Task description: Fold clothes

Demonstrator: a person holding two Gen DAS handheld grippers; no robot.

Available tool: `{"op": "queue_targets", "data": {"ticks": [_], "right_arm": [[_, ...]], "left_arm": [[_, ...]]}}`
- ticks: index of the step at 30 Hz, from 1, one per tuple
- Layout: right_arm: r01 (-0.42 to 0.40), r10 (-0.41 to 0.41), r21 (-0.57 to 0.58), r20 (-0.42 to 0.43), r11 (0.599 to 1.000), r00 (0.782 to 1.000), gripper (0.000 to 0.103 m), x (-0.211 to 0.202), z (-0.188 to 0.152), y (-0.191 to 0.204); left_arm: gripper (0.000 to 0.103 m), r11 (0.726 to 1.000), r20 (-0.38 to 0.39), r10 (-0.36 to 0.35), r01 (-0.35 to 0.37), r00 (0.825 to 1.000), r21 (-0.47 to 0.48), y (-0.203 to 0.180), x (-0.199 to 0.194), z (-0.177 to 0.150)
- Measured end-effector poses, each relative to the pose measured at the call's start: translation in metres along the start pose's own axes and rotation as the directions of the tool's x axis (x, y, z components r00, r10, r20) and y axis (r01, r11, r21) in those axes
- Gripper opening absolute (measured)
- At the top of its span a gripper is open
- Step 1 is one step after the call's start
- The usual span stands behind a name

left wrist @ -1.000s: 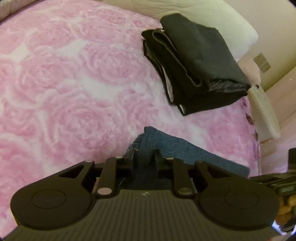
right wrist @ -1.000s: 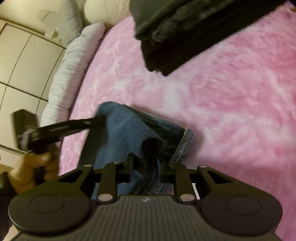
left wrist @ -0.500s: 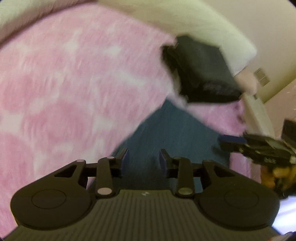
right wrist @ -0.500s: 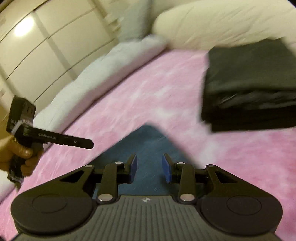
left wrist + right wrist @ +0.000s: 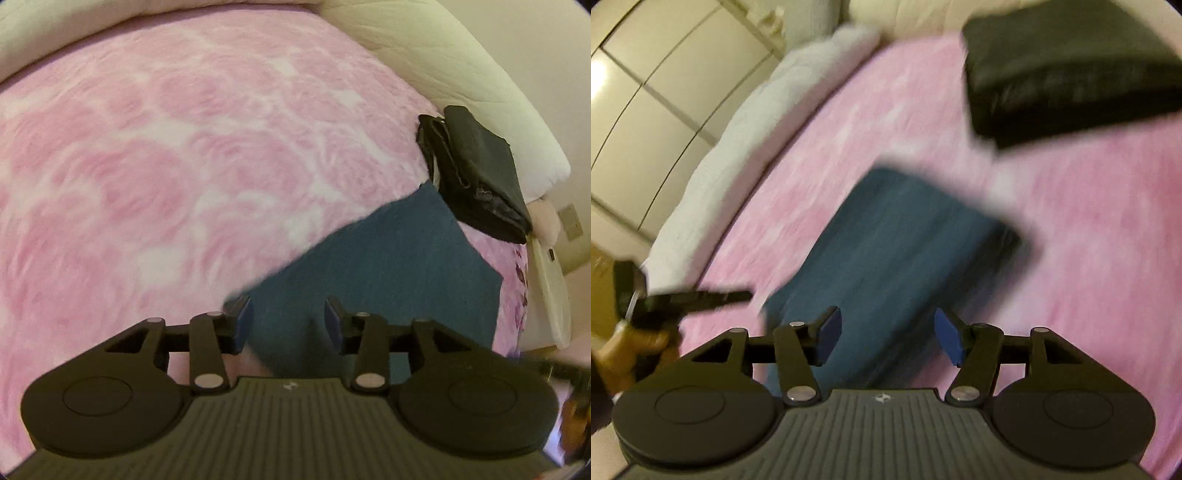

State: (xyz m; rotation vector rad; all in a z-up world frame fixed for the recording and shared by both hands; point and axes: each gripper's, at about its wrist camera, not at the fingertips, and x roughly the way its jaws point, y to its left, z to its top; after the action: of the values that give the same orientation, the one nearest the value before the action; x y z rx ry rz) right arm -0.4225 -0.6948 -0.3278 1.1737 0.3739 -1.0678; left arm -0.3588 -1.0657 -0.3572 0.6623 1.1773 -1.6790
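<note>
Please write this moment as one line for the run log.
left gripper: opening, empty | right gripper: opening, empty | blue jeans: folded on pink blanket | black folded pile: beside

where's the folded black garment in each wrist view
Left wrist: the folded black garment sits at the right edge, against the cream pillow, just beyond the blue jeans.
Right wrist: the same black garment is at the top right, blurred, beyond the jeans in the centre.
Shared landmark: the pink rose-patterned blanket, with the jeans lying on it in front of the garment.
</note>
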Motion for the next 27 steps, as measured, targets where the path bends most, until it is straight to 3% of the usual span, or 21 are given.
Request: {"op": "queue_targets", "data": {"ticks": [5, 7, 9, 14, 16, 20, 23, 27], "right_arm": [[-0.075, 0.078, 0.023, -0.154, 0.997, 0.985, 0.055, 0.020, -0.063, 0.032], [-0.089, 0.091, 0.022, -0.175, 0.996, 0.980, 0.039, 0.034, -0.074, 0.038], [-0.090, 0.095, 0.038, -0.177, 0.995, 0.980, 0.000, 0.043, -0.075, 0.035], [0.079, -0.060, 0.130, -0.143, 0.988, 0.988, 0.000, 0.050, -0.058, 0.005], [0.055, -0.043, 0.097, -0.121, 0.994, 0.992, 0.002, 0.040, -0.054, 0.007], [-0.009, 0.012, 0.028, -0.111, 1.000, 0.994, 0.041, 0.025, -0.058, 0.023], [-0.055, 0.057, 0.019, -0.110, 0.998, 0.992, 0.042, 0.023, -0.065, 0.031], [-0.098, 0.095, -0.014, -0.130, 0.995, 0.987, 0.043, 0.032, -0.073, 0.043]], "left_arm": [[0.037, 0.997, 0.017, -0.046, 0.044, 0.999, 0.060, -0.019, -0.016, -0.053], [0.037, 0.990, 0.034, -0.069, 0.064, 0.997, 0.129, -0.034, -0.025, -0.077], [0.036, 0.978, 0.041, -0.068, 0.058, 0.997, 0.201, -0.051, -0.031, -0.101], [0.035, 0.922, 0.089, -0.018, -0.018, 0.996, 0.388, -0.096, -0.027, -0.149], [0.034, 0.902, 0.131, 0.017, -0.072, 0.991, 0.425, -0.108, -0.021, -0.158], [0.032, 0.866, 0.180, 0.074, -0.152, 0.981, 0.476, -0.118, 0.004, -0.157], [0.022, 0.888, 0.162, 0.037, -0.107, 0.986, 0.447, -0.108, 0.002, -0.150], [0.009, 0.929, 0.123, -0.063, 0.013, 0.990, 0.371, -0.083, -0.012, -0.145]]}}
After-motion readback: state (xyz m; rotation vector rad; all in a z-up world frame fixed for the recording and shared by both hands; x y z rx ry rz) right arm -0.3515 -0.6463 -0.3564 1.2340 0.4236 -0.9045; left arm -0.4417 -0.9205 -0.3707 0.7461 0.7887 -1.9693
